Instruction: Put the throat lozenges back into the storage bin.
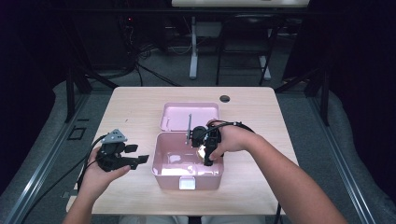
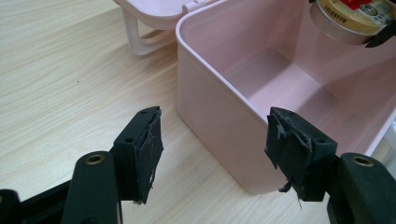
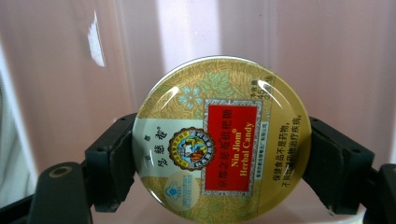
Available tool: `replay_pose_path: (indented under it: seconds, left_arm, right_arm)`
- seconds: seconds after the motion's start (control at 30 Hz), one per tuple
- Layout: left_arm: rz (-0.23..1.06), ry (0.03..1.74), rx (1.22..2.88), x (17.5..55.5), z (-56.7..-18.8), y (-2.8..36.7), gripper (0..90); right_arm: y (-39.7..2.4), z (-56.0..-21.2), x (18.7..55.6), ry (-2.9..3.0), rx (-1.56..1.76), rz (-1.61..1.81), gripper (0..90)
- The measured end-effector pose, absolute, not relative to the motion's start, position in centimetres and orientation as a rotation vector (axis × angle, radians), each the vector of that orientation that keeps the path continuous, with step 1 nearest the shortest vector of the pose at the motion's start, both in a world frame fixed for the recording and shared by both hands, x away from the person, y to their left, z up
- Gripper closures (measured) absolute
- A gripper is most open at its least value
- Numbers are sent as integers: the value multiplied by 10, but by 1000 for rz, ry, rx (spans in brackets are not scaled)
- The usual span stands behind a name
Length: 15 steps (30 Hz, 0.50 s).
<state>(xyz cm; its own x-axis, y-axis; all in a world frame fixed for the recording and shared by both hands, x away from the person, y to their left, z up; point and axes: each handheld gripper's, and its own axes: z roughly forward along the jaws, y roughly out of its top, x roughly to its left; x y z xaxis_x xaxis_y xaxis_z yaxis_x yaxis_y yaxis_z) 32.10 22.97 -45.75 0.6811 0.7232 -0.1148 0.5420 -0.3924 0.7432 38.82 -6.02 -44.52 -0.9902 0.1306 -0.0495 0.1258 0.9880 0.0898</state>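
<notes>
Your right gripper pinched the round candy tin over the open pink box on the pale wooden table, your left gripper spread beside it, in a dark room with grey carpet.

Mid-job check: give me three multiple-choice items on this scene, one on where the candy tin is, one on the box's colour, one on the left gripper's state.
1. Where is the candy tin?
A. On the table beside the box
B. Clamped in the right gripper over the open box
C. On the lid

2. What colour is the box?
A. Pink
B. Blue
C. White

3. How does the left gripper stand?
A. Shut on the box wall
B. Shut on the tin
C. Open, holding nothing

Key: B, both jaws press the tin's sides above the box's inside; A, walls and lid are pink; C, its jaws stand apart near the box's corner.
</notes>
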Motion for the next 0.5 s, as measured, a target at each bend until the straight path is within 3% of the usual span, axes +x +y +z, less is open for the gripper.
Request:
replay_pose_path:
  seconds: [0.5]
  left_arm:
    - [287,971,2099,322,-458,230,358]
  right_arm:
    - [-58,-460,390,3098,200,133,199]
